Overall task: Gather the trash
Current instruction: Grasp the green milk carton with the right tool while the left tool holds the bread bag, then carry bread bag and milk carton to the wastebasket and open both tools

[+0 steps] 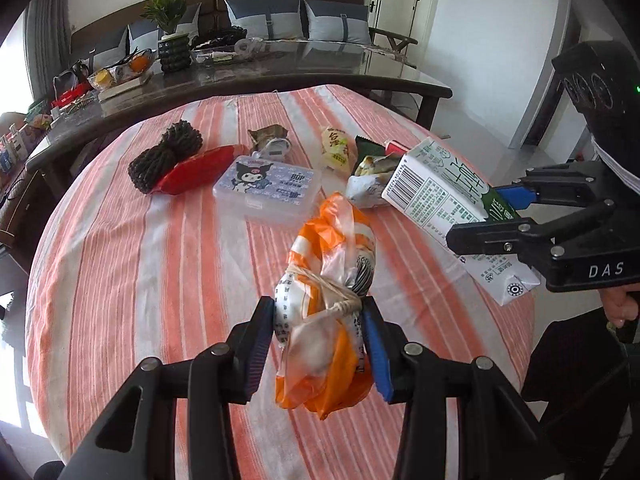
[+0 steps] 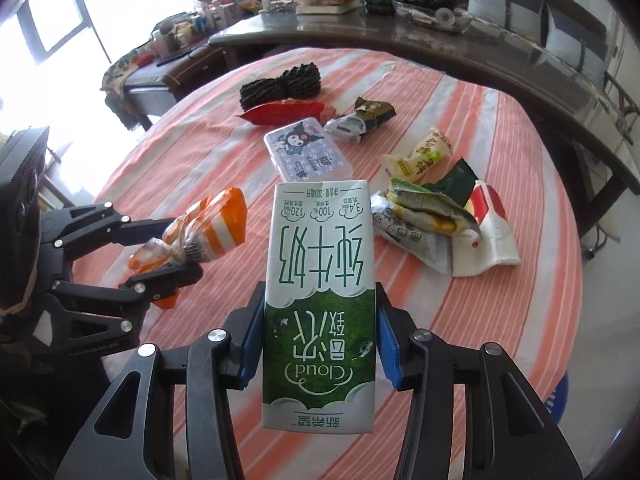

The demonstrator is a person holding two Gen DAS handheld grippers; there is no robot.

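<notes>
One round counter point(image 1: 120, 240) under an orange-and-white striped cloth carries the litter; a second, dark one point(image 1: 280, 76) stands behind it, its far clutter too small to make out. Two grippers are in view. The right gripper point(image 2: 318, 340) has its jaws clenched on the one milk carton point(image 2: 320, 280), lifted off the cloth, print upside down in its own view. The left gripper point(image 1: 320, 336) grips the one orange-and-white plastic bag point(image 1: 328, 280), tied with string, also raised above the cloth. Still lying there: one clear plastic box point(image 1: 268, 188) with a cartoon lid, two black foam nets point(image 1: 164, 156) side by side, one red wrapper point(image 1: 196, 168), one brown wrapper point(image 1: 268, 136), one yellow snack packet point(image 1: 334, 146), and a heap of overlapping wrappers point(image 2: 436, 220), about four, hard to separate. In the left view the carton hides part of that heap.
</notes>
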